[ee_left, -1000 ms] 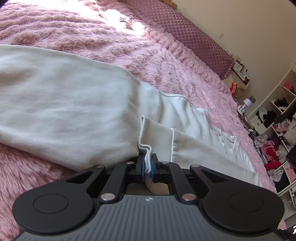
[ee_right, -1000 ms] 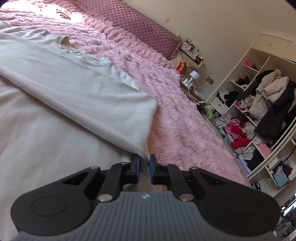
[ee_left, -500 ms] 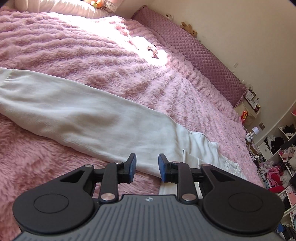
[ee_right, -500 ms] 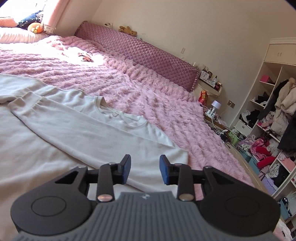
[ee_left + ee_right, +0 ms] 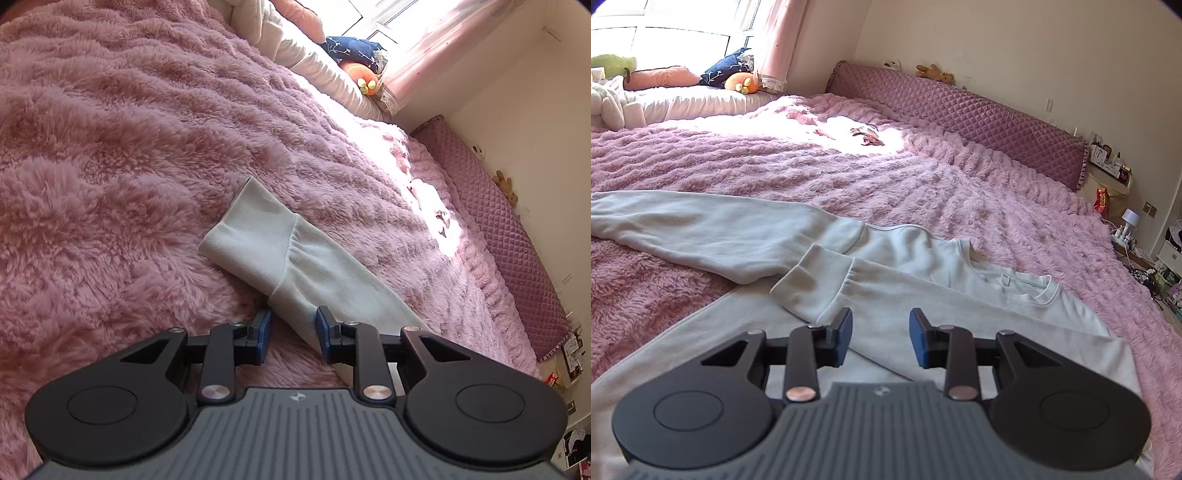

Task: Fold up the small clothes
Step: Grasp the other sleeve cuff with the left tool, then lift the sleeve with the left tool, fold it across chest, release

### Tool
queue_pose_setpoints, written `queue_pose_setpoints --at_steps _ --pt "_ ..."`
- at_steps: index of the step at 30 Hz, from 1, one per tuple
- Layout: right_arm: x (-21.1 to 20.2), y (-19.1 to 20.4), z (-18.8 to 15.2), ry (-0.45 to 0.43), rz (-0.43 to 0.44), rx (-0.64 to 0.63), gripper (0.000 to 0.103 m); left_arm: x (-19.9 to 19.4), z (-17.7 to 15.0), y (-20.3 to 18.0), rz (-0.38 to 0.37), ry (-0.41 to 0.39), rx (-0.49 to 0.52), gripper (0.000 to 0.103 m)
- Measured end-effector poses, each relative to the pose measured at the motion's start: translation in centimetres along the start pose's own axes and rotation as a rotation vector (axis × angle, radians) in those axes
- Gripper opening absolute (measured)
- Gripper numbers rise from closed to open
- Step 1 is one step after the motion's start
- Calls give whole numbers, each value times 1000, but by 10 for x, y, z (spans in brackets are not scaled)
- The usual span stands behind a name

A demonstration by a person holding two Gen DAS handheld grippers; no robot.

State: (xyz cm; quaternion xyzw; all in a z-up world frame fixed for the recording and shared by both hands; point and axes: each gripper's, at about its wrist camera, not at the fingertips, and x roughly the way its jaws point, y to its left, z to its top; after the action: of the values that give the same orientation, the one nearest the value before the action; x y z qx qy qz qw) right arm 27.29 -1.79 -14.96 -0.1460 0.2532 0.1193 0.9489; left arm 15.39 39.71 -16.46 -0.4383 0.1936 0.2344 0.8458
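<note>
A pale grey sweatshirt (image 5: 960, 266) lies flat on the pink fluffy blanket (image 5: 701, 166). One sleeve is folded across its body, and that sleeve's ribbed cuff (image 5: 812, 280) rests just ahead of my right gripper (image 5: 881, 338). The right gripper hovers open over the body with nothing between its pads. The other sleeve (image 5: 701, 229) stretches out to the left. In the left wrist view this stretched sleeve (image 5: 332, 280) ends in its cuff (image 5: 251, 236). My left gripper (image 5: 291, 334) stands open above the sleeve's near edge, pads clear of the cloth.
A quilted purple bolster (image 5: 960, 110) runs along the far wall. Pillows and an orange plush toy (image 5: 740, 83) lie by the window. A small dark item (image 5: 866, 134) sits in the sun patch. Cluttered floor and shelves (image 5: 1171, 251) are at the right.
Both grippers let go of the cloth and opened. The left one swung along the stretched sleeve to near its cuff. The right one drew back, so the folded sleeve and neckline now show.
</note>
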Motion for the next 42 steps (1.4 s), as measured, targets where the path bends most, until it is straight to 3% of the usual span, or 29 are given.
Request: queue_pose_setpoints --at_steps 10,11,13,14,17,22,25,29,33,42 --pt "28 24 19 54 78 93 28 17 13 12 8 -54 -76 36" --pt "28 25 19 54 81 92 28 18 14 12 -11 -56 -76 34" --pt "26 27 18 55 85 88 28 14 17 9 -33 -67 -46 15" --pt "25 26 17 57 87 88 28 11 17 6 -40 -78 -26 10" --pt "19 19 14 62 85 99 28 -3 20 -12 -82 -112 2 9" --pt "4 -10 12 53 62 135 28 -28 25 -80 -256 -138 68 9" --pt "-11 -34 9 38 35 157 29 -40 14 -134 -390 -113 125 9" --pt "-30 -73 0 37 -14 199 30 -43 -22 -200 -534 -35 167 9" --pt "-47 -109 -13 39 -65 225 30 -38 -77 -248 -624 49 218 9" --pt "-80 -178 -49 63 -161 259 30 -12 -213 -302 -765 301 266 8"
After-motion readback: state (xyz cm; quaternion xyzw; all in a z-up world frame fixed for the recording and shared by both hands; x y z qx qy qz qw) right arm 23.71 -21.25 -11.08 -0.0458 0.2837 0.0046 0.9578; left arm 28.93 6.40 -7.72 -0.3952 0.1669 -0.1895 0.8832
